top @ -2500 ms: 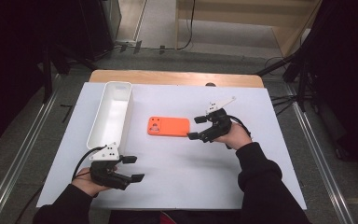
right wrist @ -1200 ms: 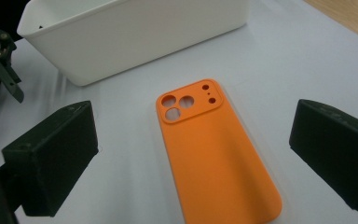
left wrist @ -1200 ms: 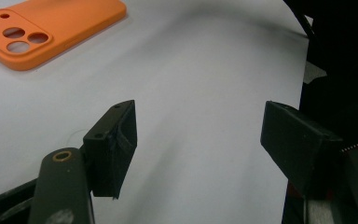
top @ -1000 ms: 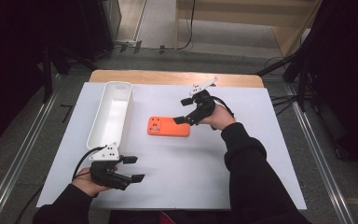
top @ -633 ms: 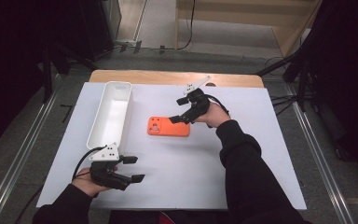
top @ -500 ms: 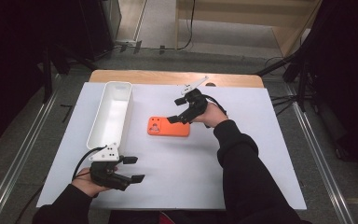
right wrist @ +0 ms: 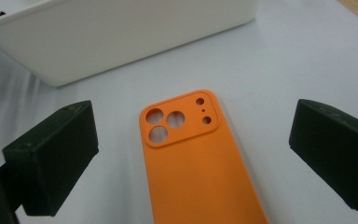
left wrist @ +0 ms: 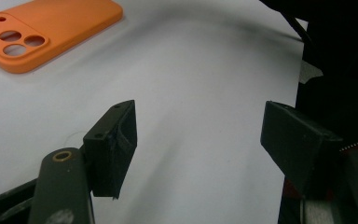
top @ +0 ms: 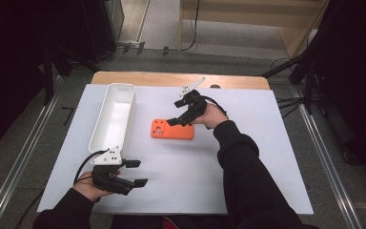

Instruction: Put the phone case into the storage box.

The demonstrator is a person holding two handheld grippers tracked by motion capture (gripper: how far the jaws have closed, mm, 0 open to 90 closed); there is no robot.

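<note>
Now the orange case lies flat and camera-holes up near the middle of the bench, just right of the long white tray that runs along the left side. Above its far right end hangs the right gripper, jaws wide apart with the case between them below, gripping nothing. Near the front left corner, the left gripper rests with jaws open and empty, well apart from the case.
</note>
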